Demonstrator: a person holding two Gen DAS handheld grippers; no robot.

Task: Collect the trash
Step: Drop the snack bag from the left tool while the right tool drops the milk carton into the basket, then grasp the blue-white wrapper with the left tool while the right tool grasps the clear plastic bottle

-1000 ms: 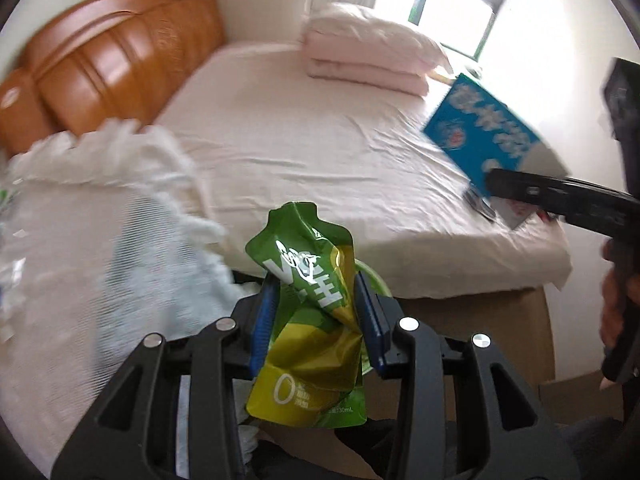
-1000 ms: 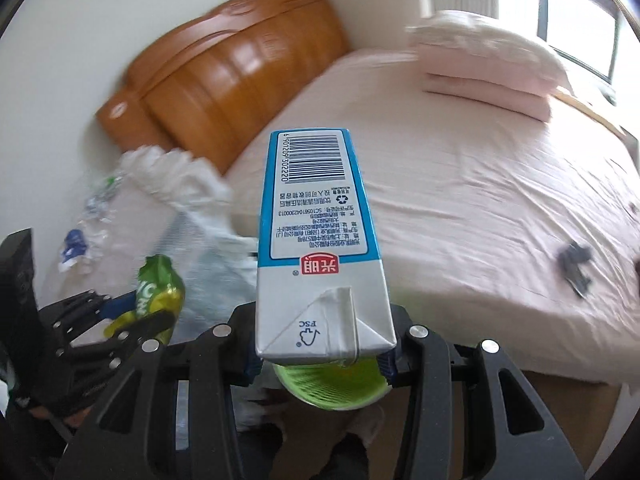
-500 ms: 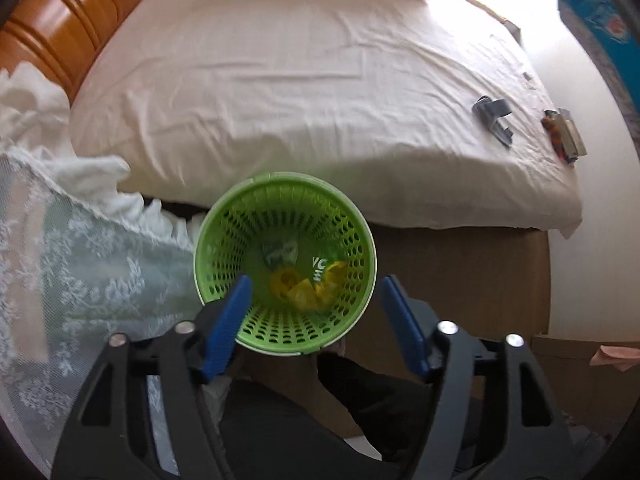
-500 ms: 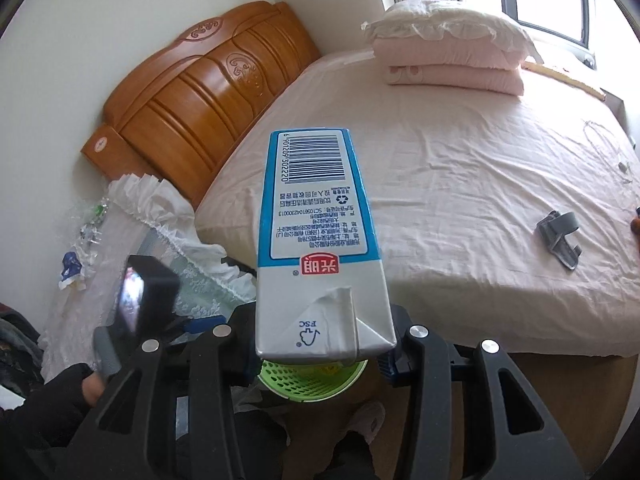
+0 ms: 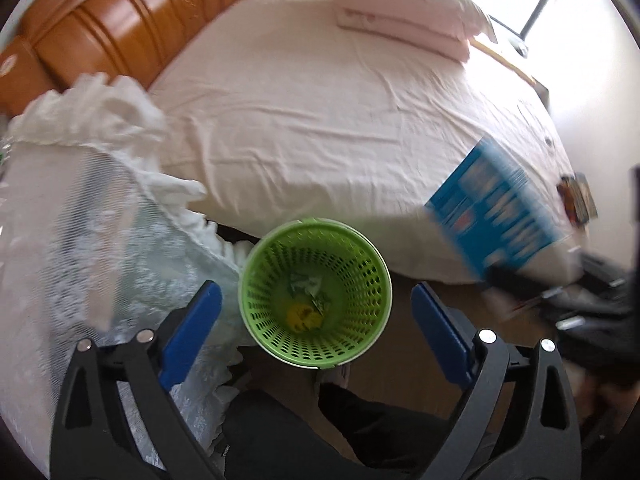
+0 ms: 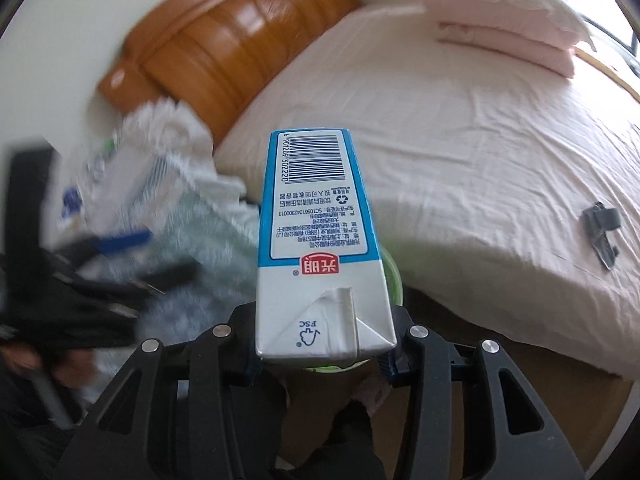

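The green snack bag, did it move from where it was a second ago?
Yes. The left gripper has just opened, and the green snack bag dropped from between its fingers into the green basket beside the bed.

**Two wrist cameras, angled steeply down**

Each view looks along its own claw (fisheye, close range) toward the green basket [image 5: 316,292] below the fingers. Both share the bed [image 5: 340,120], headboard [image 6: 228,52] and pillows beyond the claw.

One green basket [image 5: 372,264], one blue-and-white milk carton [image 6: 320,240], two stacked pink pillows [image 5: 404,20], one grey clip [image 6: 600,232].
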